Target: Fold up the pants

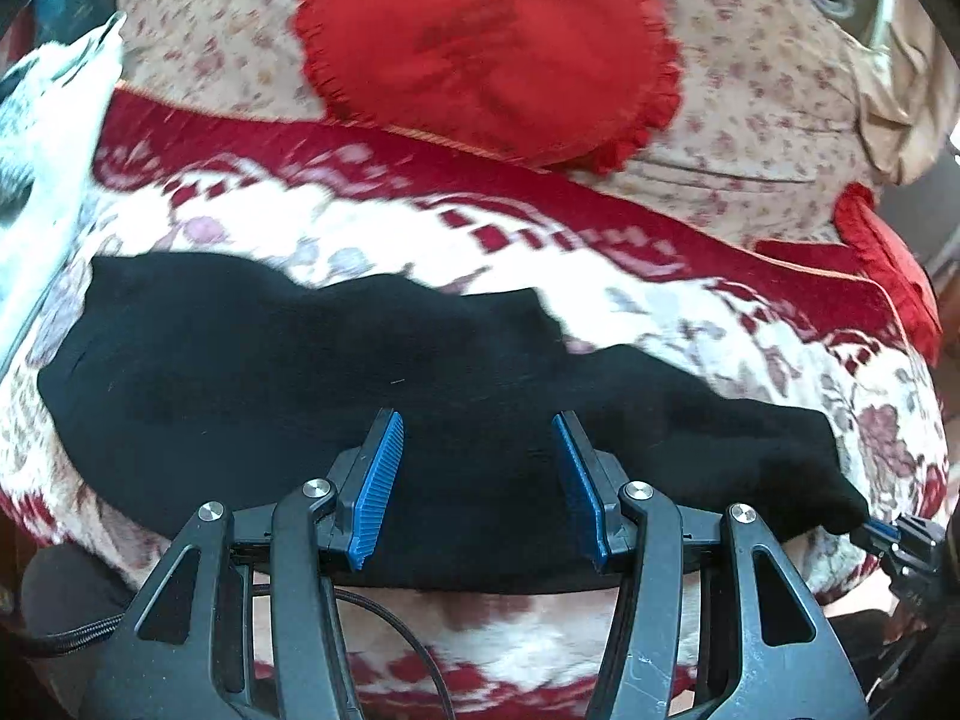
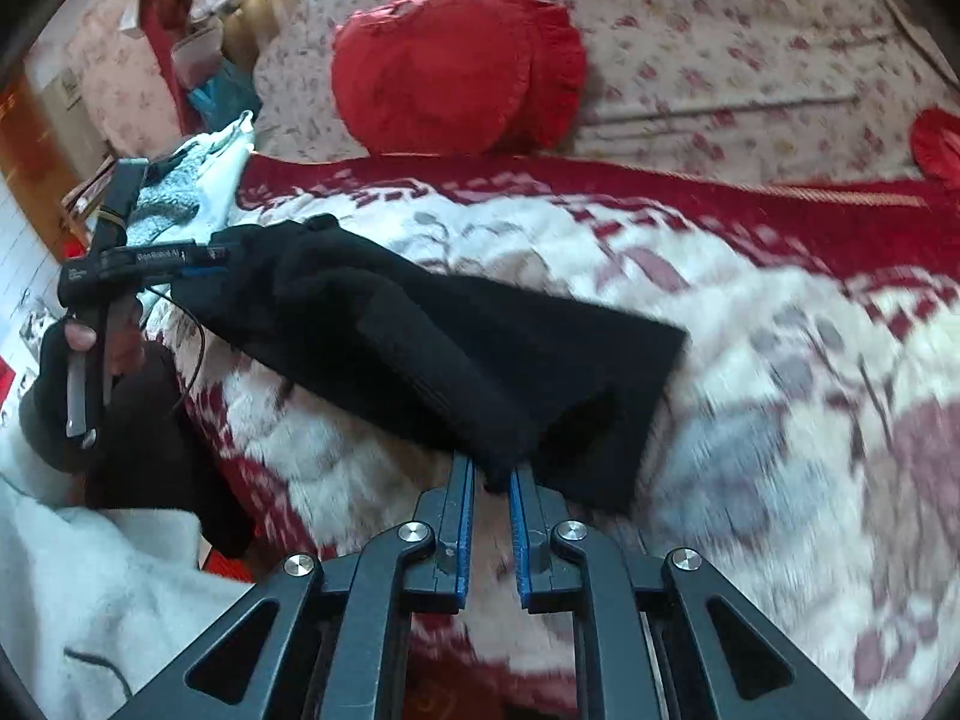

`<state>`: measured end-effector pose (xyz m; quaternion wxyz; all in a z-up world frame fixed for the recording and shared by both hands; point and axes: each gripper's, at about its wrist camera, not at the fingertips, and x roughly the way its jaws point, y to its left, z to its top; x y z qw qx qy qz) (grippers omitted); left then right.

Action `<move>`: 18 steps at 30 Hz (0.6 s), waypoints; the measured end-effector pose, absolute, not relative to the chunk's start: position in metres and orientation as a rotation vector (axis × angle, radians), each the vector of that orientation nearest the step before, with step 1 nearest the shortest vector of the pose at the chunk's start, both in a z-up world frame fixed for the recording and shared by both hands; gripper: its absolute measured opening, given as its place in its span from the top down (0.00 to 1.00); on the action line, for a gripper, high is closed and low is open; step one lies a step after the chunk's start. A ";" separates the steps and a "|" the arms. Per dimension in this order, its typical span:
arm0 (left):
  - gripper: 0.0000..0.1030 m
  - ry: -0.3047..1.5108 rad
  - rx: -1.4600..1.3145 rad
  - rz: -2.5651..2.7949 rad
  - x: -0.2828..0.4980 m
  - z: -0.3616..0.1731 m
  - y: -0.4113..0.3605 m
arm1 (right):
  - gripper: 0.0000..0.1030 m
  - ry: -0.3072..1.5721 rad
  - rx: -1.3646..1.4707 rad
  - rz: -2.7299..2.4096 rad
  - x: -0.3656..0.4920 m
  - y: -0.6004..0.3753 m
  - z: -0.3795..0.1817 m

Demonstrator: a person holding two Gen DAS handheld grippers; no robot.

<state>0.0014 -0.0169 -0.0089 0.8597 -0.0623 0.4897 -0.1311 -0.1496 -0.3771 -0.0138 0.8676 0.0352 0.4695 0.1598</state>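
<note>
Where the black knit pants (image 1: 336, 396) lie across the middle of the left wrist frame, we count one garment, spread as a long dark band on one white fleece blanket with a red floral border (image 1: 690, 300). Our left gripper (image 1: 477, 420) hangs over the band's lower edge with its two blue ribbed pads (image 1: 378, 480) set wide apart, and nothing sits between them. At the lower right edge of that frame the right gripper (image 1: 882, 531) meets the narrow end of the cloth. In the right wrist frame the pants (image 2: 432, 348) run from the centre toward the left, and the right gripper (image 2: 491, 477) at bottom centre has its jaws drawn narrow, pinching a fold of the black hem. The left gripper (image 2: 204, 261) shows at the left edge of that frame, touching the far end of the garment; its jaw state cannot be read from there. We count one round red ruffled cushion (image 1: 486, 48) in the upper centre, with the edge of a second red cushion (image 1: 888, 258) at the right, both lying against a pale floral-print bedcover (image 1: 750, 96).
</note>
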 end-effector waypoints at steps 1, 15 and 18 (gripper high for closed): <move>0.50 1.027 -0.123 -0.285 0.001 -0.008 -0.022 | 0.89 0.968 0.104 0.317 -0.153 -0.384 -0.011; 0.50 1.121 0.015 -0.414 -0.014 -0.036 -0.073 | 0.62 0.999 0.261 0.123 -0.083 -0.390 -0.032; 0.50 1.118 -0.012 -0.406 -0.013 -0.031 -0.063 | 0.62 1.041 0.183 0.010 -0.078 -0.382 -0.052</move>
